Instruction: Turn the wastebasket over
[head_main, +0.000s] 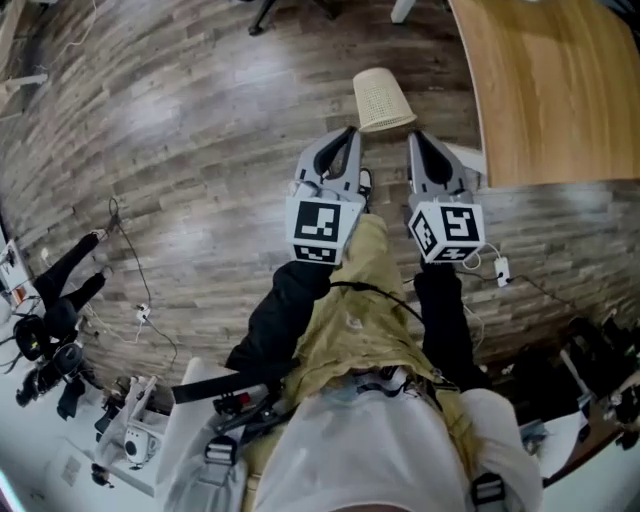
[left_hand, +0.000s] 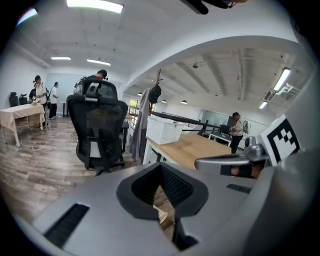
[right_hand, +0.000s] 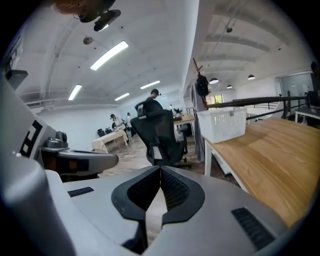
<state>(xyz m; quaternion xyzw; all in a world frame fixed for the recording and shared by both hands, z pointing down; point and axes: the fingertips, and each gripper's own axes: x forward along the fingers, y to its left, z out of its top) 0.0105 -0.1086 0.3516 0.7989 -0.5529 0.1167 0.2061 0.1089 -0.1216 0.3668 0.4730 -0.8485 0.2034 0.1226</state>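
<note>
A beige woven wastebasket (head_main: 381, 100) stands on the wood floor just ahead of me, tapered, with its narrower end farther away. My left gripper (head_main: 349, 133) and right gripper (head_main: 414, 137) are side by side just short of it, tips on either side of its near end and apart from it. Both are shut with nothing between the pads. In the left gripper view the left gripper (left_hand: 161, 167) has its pads meeting, and a beige sliver shows through the gap below them. In the right gripper view the right gripper (right_hand: 160, 170) is likewise pressed together.
A light wooden table (head_main: 550, 90) fills the right side, close to the wastebasket, with a white plastic basket (right_hand: 222, 125) on it. A black office chair (left_hand: 97, 127) stands ahead. Cables (head_main: 130, 270) and gear lie on the floor at left. People stand at far tables.
</note>
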